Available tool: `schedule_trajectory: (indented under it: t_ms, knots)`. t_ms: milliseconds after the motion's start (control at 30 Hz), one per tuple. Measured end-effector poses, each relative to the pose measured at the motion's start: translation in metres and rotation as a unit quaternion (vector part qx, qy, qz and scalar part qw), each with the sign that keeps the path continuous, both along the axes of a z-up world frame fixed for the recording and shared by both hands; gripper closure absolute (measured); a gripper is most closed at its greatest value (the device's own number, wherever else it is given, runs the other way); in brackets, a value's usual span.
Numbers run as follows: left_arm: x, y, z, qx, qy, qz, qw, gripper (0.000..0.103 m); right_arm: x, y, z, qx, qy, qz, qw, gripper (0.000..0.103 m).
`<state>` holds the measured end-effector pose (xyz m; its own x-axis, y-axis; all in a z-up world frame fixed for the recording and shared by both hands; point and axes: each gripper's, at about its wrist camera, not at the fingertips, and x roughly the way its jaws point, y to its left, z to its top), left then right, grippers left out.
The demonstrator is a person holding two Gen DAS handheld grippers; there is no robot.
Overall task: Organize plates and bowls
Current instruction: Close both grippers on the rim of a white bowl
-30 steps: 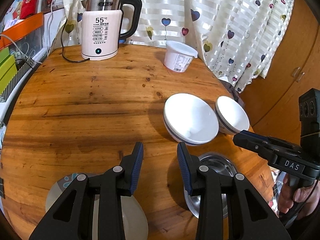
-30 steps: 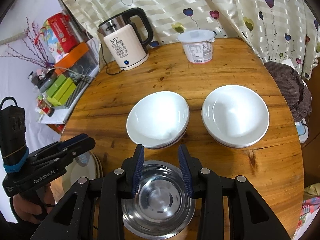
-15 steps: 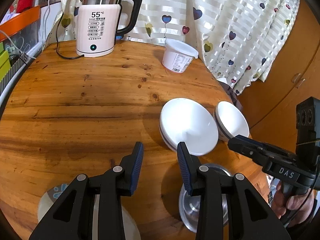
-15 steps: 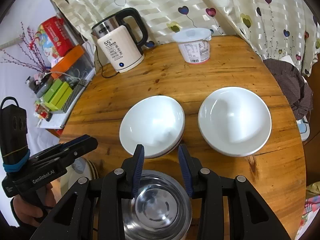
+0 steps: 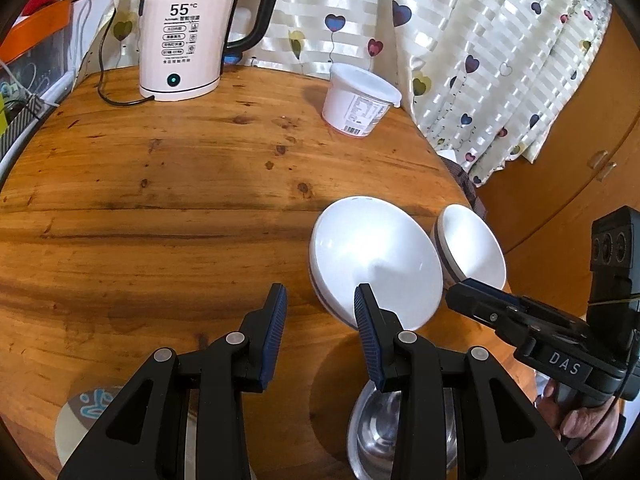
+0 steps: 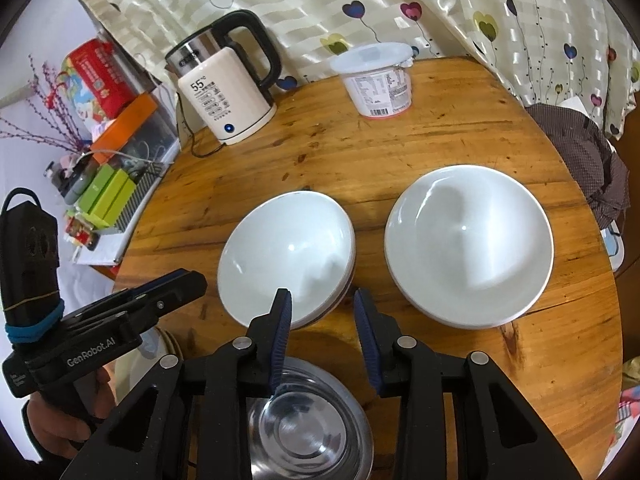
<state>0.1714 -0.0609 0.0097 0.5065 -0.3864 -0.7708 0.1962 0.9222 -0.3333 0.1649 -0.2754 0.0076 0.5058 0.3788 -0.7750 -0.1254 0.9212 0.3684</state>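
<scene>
Two stacks of white bowls sit side by side on the round wooden table (image 6: 400,148): a left stack (image 6: 286,256) and a right stack (image 6: 468,244). They also show in the left wrist view, the left stack (image 5: 376,260) and the right stack (image 5: 470,252). A steel bowl (image 6: 308,428) lies near the front edge, under my right gripper (image 6: 322,324), which is open and empty just short of the left stack's near rim. My left gripper (image 5: 320,320) is open and empty above bare wood, left of the bowls. A patterned plate (image 5: 88,420) lies under it.
A white electric kettle (image 6: 228,92) with its cord stands at the back left. A lidded white tub (image 6: 378,80) stands at the back. A curtain hangs behind. Boxes and clutter (image 6: 108,184) fill a shelf off the table's left edge. A wooden cabinet (image 5: 568,152) is on the right.
Both grippers have moved forward over the table towards the white bowls. The steel bowl and the patterned plate have slid lower in view. Both jaws stay open.
</scene>
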Motion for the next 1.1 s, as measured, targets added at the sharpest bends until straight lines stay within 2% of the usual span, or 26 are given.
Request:
schedule_trajectory:
  t_ms: [333,633,1100]
  knots:
    - [0.014,-0.006,-0.014,-0.01,0.02,0.003,0.9997,0.067,0.014,-0.004,-0.012,0.006,0.012,-0.004,1.0,0.077]
    - [0.02,-0.012,-0.018,-0.01,0.023,-0.001,0.9997,0.067,0.02,-0.004,-0.019,0.014,0.018,-0.001,1.0,0.081]
    - [0.026,-0.017,-0.023,-0.005,0.022,-0.001,0.9997,0.076,0.027,0.0,-0.023,0.014,0.02,0.004,1.0,0.082]
